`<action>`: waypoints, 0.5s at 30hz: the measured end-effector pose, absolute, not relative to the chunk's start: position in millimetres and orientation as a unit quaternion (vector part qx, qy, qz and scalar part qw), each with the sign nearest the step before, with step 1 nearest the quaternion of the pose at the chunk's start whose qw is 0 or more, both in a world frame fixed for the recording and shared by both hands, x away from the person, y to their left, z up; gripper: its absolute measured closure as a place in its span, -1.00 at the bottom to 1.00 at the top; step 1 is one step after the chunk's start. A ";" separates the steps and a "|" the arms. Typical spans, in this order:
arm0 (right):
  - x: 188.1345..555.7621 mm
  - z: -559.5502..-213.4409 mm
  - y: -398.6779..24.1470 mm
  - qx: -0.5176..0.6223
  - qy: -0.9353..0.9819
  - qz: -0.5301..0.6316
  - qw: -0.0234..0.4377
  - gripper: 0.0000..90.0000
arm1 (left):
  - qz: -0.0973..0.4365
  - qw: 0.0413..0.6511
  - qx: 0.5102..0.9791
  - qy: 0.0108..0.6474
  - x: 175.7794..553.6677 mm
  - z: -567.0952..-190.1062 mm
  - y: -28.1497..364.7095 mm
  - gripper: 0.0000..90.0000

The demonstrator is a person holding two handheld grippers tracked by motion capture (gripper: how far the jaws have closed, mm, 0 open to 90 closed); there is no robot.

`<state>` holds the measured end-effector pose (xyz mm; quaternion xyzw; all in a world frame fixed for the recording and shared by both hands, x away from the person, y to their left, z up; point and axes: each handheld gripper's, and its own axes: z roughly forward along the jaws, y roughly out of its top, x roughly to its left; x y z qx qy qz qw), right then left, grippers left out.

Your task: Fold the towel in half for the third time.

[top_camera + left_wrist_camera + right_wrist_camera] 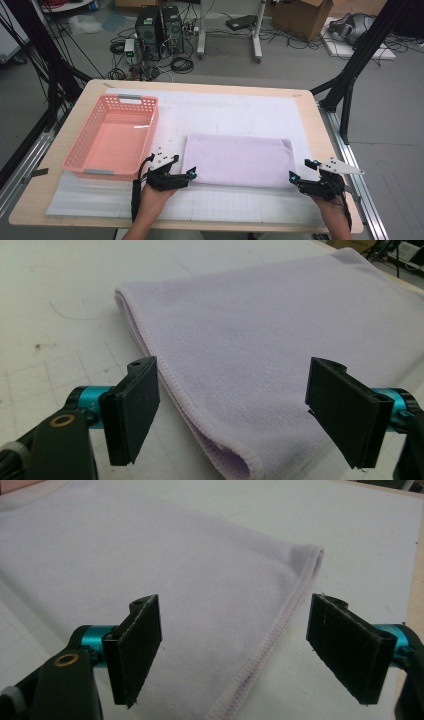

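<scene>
A folded lilac towel (237,160) lies flat on the white gridded mat (225,112). My left gripper (191,174) hovers at the towel's near left corner, jaws open and astride that corner of the towel (260,340). At the near right corner, my right gripper (300,171) is open too, its jaws straddling the stitched edge of the towel (150,565). Neither gripper holds anything.
A pink plastic basket (114,135) stands on the mat's left side, close to my left gripper. The wooden table edge (320,125) runs along the right. Computers (160,30), cables and a cardboard box (305,15) sit on the floor beyond the table.
</scene>
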<state>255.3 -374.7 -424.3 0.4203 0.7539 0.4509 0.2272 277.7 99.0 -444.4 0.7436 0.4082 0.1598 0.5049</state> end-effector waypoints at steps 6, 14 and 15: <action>257.0 -421.9 -366.8 0.413 0.758 0.456 0.219 -0.53 | 0.160 0.482 0.747 0.429 277.0 -447.6 99.9 -0.43; 264.9 -420.3 -351.5 0.398 0.766 0.460 0.209 -0.53 | 0.139 0.459 0.756 0.446 276.2 -451.2 105.6 -0.26; 266.3 -420.0 -349.4 0.394 0.768 0.459 0.209 -0.53 | 0.136 0.457 0.758 0.444 275.8 -451.1 105.5 -0.22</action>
